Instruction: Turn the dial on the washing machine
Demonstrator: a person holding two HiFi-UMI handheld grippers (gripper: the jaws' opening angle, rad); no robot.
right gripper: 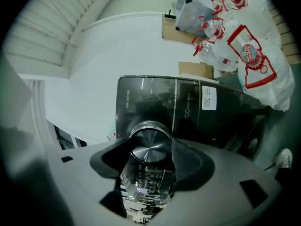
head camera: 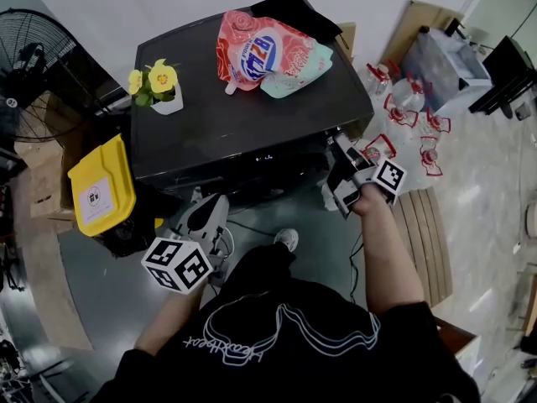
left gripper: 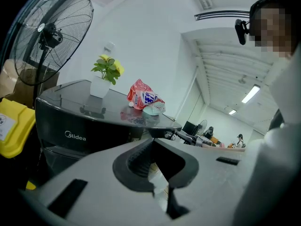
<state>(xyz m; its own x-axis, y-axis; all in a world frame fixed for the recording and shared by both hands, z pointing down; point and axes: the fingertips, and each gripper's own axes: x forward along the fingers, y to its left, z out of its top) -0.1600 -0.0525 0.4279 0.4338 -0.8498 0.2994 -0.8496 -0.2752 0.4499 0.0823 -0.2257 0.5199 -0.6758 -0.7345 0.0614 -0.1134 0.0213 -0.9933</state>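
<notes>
Dial: the round metal dial sat on the dark front panel of the washing machine, toward the right end of that front.
Right gripper: the right gripper was held against the machine's front, and its two jaws lay on opposite sides of the dial, closed on it.
Left gripper: the left gripper hung low before the machine's front, apart from it, with its jaws together and nothing between them.
Handling: the dial looked hard, with a smooth brushed face, so it was probably slippery. It was fixed to the machine, so it could likely only rotate, perhaps in stiff steps.
Where to hold: probably best on the round rim, with the pads opposite each other and the gripper in line with the dial's axis.
Risk: with weak pressure, the pads might slide around the rim.
</notes>
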